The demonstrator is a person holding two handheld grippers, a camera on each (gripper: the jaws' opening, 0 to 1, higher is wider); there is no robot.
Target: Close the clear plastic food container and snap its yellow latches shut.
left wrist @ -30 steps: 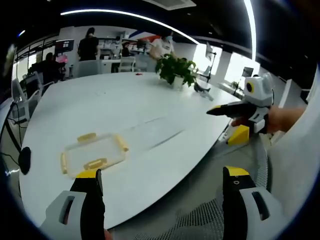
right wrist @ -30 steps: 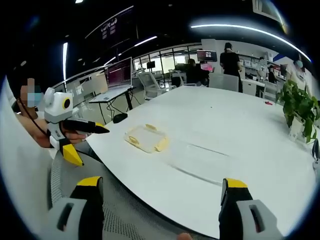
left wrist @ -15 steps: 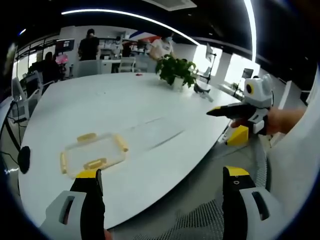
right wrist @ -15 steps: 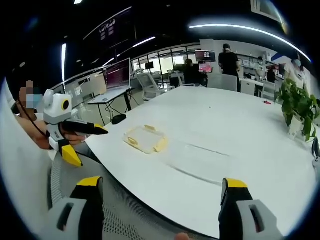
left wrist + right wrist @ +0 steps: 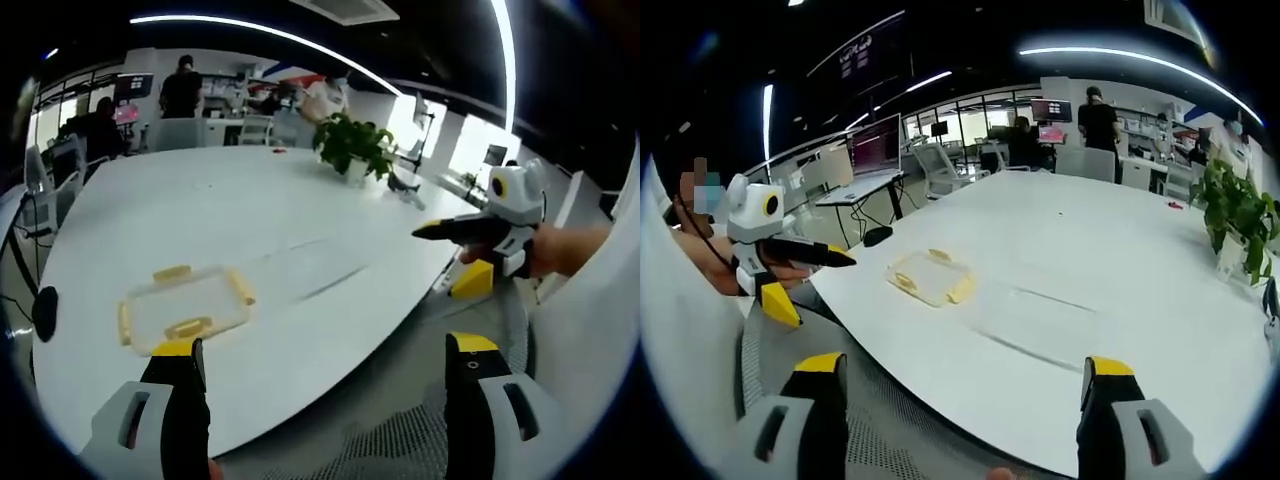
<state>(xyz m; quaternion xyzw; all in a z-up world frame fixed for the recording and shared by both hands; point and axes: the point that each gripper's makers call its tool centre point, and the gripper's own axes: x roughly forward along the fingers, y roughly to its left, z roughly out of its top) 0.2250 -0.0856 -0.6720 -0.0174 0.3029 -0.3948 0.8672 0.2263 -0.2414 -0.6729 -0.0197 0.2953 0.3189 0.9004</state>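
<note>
A clear plastic food container (image 5: 186, 305) (image 5: 932, 277) with yellow latches (image 5: 241, 286) lies flat near the counter (image 5: 200, 210) edge.

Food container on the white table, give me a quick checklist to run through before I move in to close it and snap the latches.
1. Container flat on the table, near the edge: ok.
2. Lid seated fully on the container: cannot tell, clear plastic hides it.
3. Yellow latches located on all four sides: ok; snapped or loose: cannot tell.
4. Left claw open, empty, off the table: ok.
5. Right claw open, empty, off the table: ok.
6. Path to the container free of the potted plant further back: ok.
</note>
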